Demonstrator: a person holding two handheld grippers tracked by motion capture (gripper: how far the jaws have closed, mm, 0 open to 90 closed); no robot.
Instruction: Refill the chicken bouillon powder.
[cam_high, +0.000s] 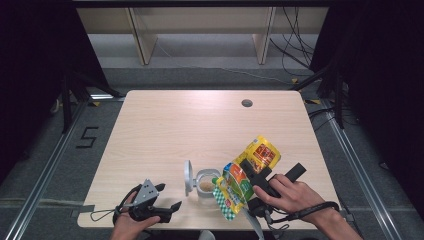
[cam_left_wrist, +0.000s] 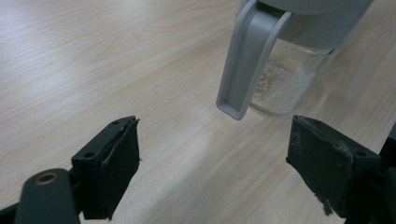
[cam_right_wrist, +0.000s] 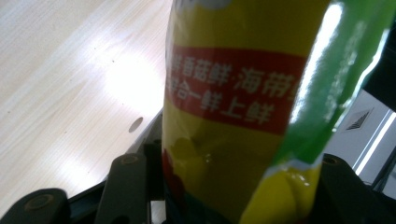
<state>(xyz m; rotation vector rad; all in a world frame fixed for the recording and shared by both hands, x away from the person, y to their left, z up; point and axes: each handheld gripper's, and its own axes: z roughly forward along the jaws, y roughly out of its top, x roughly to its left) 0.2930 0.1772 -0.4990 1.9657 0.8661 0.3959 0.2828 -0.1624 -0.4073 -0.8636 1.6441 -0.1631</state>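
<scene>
Light wood table, seen from above. Most of its top is bare, esp. the far half and the left side; all the action sits near the front edge, close to the person. A small round hole lies near the far edge, right of centre.

Right gripper, front right, is clamped on a yellow-green seasoning pouch. Pouch's long axis runs diagonally: top end w/ red-orange print points away and to the right, the green-white checked end points down toward the front edge, tipped over the jar. In the right gripper view the pouch fills the space between both jaws, red band w/ white characters across it, pads pressed on its sides.

Clear jar stands just left of the pouch's lower end, touching or nearly so; can't tell which. Its grey lid is flipped up on the jar's left side. Pale granules lie in the jar bottom.

Left gripper, front left, rests near the table's front edge, jaws spread wide w/ nothing between them. In the left gripper view the jar and its lid tab stand just ahead of the jaws, bare tabletop between.
</scene>
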